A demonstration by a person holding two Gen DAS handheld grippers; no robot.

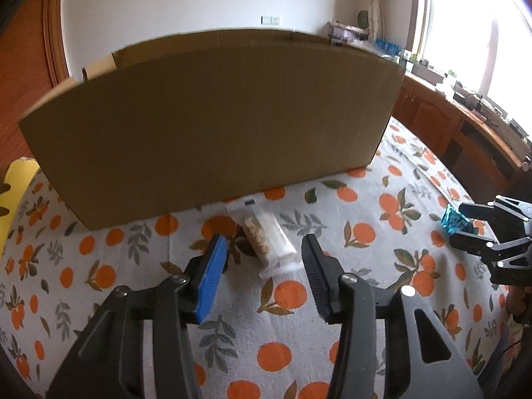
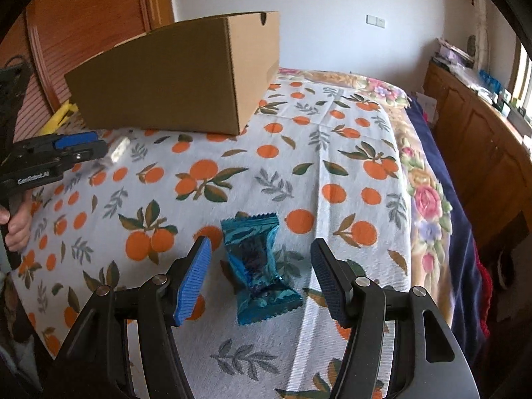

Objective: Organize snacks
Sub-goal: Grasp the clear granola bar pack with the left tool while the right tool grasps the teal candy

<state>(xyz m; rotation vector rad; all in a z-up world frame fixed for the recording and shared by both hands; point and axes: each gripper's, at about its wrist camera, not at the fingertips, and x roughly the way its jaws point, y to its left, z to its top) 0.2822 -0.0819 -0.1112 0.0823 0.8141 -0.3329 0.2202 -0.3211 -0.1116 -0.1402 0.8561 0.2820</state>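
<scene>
- Bedroom setting: white wall, wooden cabinets [image 2: 478,139] under a bright window along one side, wooden panelling behind.
- Bed [image 2: 429,199]: carries everything; floral blanket and dark blue cover show at its far side edge.
- Cloth [image 1: 365,299]: white with orange-fruit and leaf print, spread over the bed top.
- Box [image 1: 212,123]: brown cardboard, open at the top, standing on the cloth toward the back edge; you see its long plain wall head-on in the left wrist view, its corner and short end in the right wrist view.
- Yellow item [image 1: 15,186]: at the cloth's left edge beside the box; what it is cannot be told.
- Pale snack [image 1: 269,242]: clear-and-white wrapper with a light brown bar inside, lying flat on the cloth just in front of the box's long wall.
- Your left gripper [image 1: 264,249]: jaws apart, one blue pad and one black pad either side of the pale snack, neither pad clearly touching it.
- Blue snack [image 2: 257,266]: shiny teal foil packet with crimped ends, lying on the cloth well apart from the box, toward the near edge.
- Your right gripper [image 2: 262,259]: jaws apart, straddling the blue snack, gap visible on both sides.
- Your left hand [image 2: 18,229]: wrapped round the left gripper's handle, seen at the edge of the right wrist view.
</scene>
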